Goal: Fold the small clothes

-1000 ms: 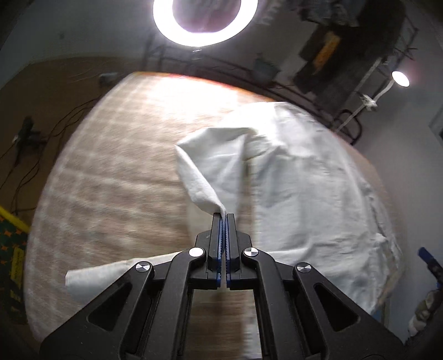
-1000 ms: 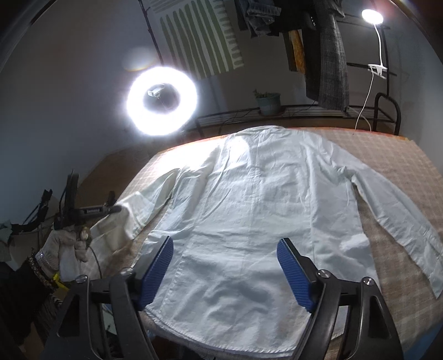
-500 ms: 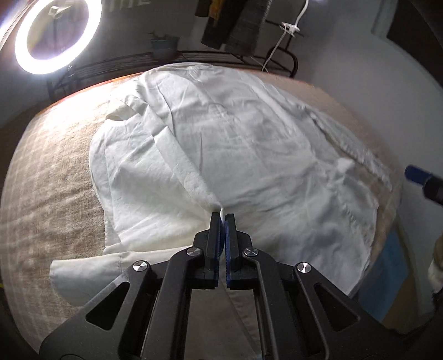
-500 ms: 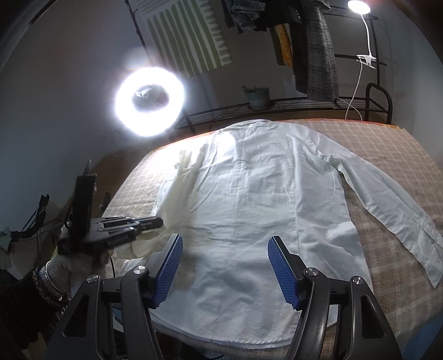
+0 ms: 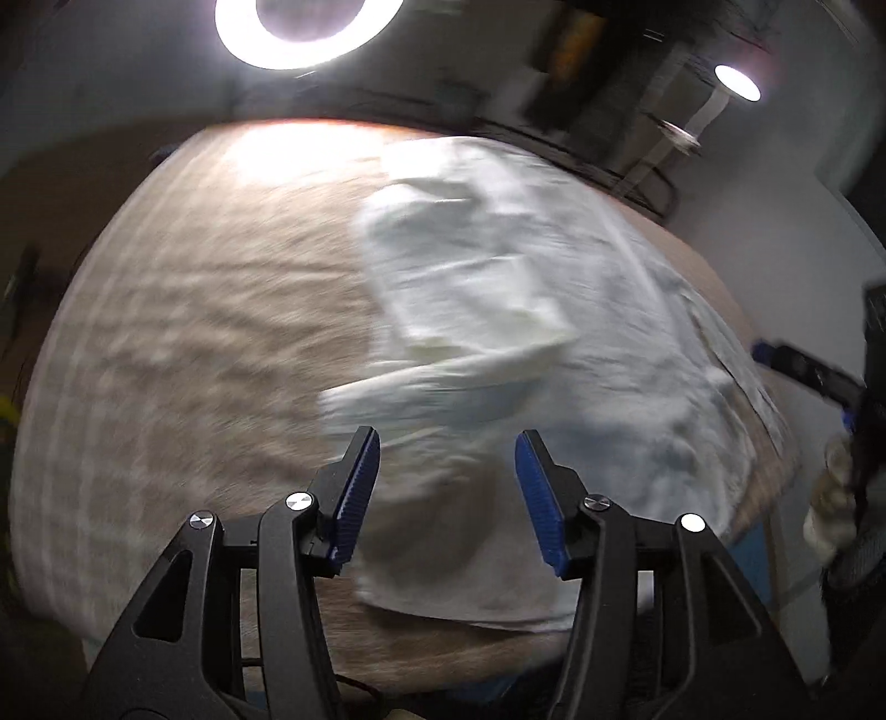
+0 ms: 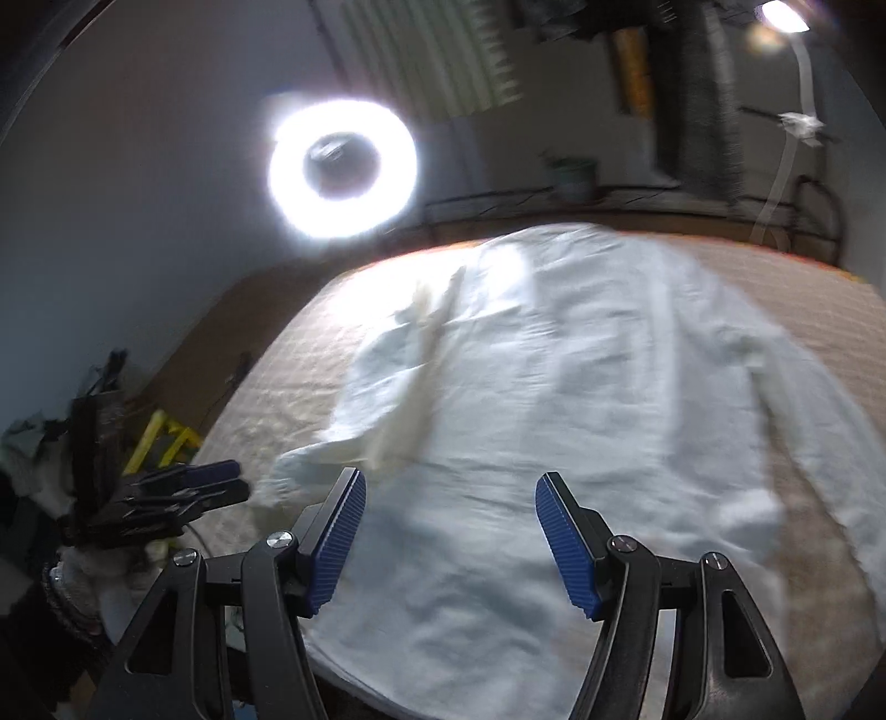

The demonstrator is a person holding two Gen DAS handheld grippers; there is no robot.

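Note:
A white long-sleeved shirt (image 6: 581, 387) lies flat on the checked tablecloth (image 6: 288, 387). Its left sleeve (image 6: 398, 410) is folded in over the body; it also shows in the left wrist view (image 5: 476, 332). My left gripper (image 5: 446, 493) is open and empty, above the shirt's hem at the left side. It also shows at the left of the right wrist view (image 6: 183, 493). My right gripper (image 6: 448, 537) is open and empty above the lower part of the shirt. Both views are blurred by motion.
A ring light (image 6: 343, 166) stands behind the table. A metal rack with hanging clothes (image 6: 692, 99) and a clip lamp (image 6: 781, 16) stand at the back right. The table's front edge (image 5: 443, 653) is close below the left gripper.
My left gripper has let go of the sleeve and opened, then drawn back to the left. The sleeve now lies folded on the shirt. The right gripper has shifted slightly.

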